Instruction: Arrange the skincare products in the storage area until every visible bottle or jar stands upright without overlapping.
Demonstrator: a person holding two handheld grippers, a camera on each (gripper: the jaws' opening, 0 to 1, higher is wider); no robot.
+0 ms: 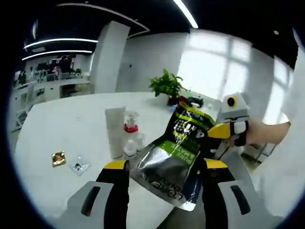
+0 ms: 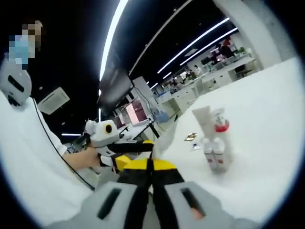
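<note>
**Pouch held up between both grippers, bottles grouped behind**

Your left gripper [image 1: 164,167] has its jaws spread apart, one on each side of the lower end of a silver and green pouch [image 1: 176,152]. From the left gripper view you cannot tell whether either jaw touches the pouch. The pouch hangs tilted, its print upside down, with its top end toward your right gripper [image 1: 228,130], which enters from the right with your hand [image 1: 257,132] behind it. Its yellow-tipped jaws sit at the pouch's upper edge; whether they pinch it is hard to make out there.

In the right gripper view your right gripper [image 2: 150,164] shows its jaws pressed together, with no gap between the yellow tips; what lies between them is hidden. Just beyond, your left gripper [image 2: 133,148] comes in from the left, held in your hand [image 2: 83,157].

Behind the pouch, on the white surface [image 1: 62,119], a white tube [image 1: 115,131] stands upright. Just beside it stand a clear bottle with a red collar [image 1: 131,125] and small clear bottles [image 1: 133,145], all close together. Well apart to the left lie a gold sachet [image 1: 58,158] and a clear sachet [image 1: 78,166], flat on the surface. A potted plant [image 1: 167,86] stands at the far edge.
</note>
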